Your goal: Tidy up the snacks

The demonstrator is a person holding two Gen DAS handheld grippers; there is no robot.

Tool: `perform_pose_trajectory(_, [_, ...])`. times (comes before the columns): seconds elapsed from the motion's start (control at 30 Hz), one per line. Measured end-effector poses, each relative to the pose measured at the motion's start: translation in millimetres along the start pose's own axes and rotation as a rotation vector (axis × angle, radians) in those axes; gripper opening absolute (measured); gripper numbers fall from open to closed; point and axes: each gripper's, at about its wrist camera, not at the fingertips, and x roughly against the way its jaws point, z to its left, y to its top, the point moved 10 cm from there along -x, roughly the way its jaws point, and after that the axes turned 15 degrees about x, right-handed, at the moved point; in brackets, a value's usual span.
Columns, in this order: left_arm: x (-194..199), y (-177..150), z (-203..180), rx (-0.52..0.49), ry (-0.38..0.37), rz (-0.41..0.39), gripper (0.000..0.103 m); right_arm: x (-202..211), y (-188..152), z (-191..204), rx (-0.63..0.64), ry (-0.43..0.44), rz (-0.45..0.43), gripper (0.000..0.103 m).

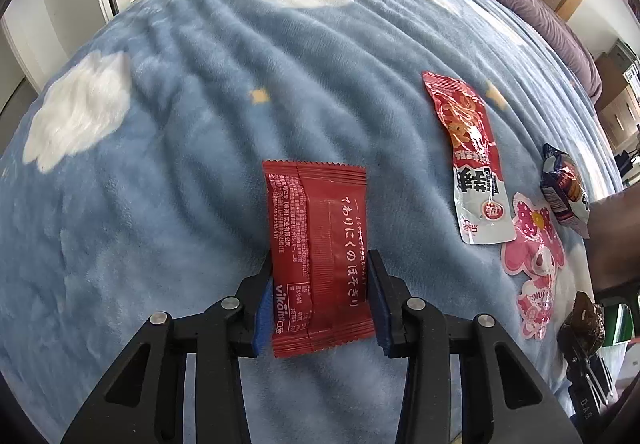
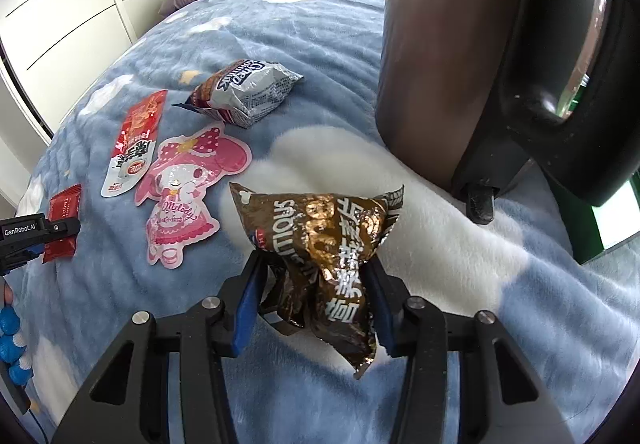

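The dark red snack packet [image 1: 318,264] is pinched in the left hand-held gripper [image 1: 320,298], lifted over the bed [image 1: 180,164]. The brown-gold bag [image 2: 320,264] is squeezed in the right hand-held gripper [image 2: 316,304]. Looks like early days: the red-white pouch [image 2: 134,142], pink Melody pack [image 2: 188,192] and silver bag [image 2: 248,92] lie loose on the blanket, unsorted.

Close wrist views, seemingly shared blanket [image 1: 180,164]
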Motion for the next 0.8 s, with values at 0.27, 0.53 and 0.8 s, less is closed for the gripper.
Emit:
perform_pose_trajectory(0.27, [19, -5, 0, -0.039, -0.019, -0.035, 0.035, 11, -3, 2, -0.005, 0.022, -0.015, 0.031])
perform_pose_trajectory(0.53, [47, -14, -9, -0.086, -0.029, -0.077, 0.035, 33, -2, 3, -0.004, 0.034, -0.039, 0.031])
perform_pose_trajectory(0.8, [79, -34, -22, -0.142, -0.051, -0.106, 0.035, 72, -3, 6, -0.004, 0.044, -0.079, 0.031])
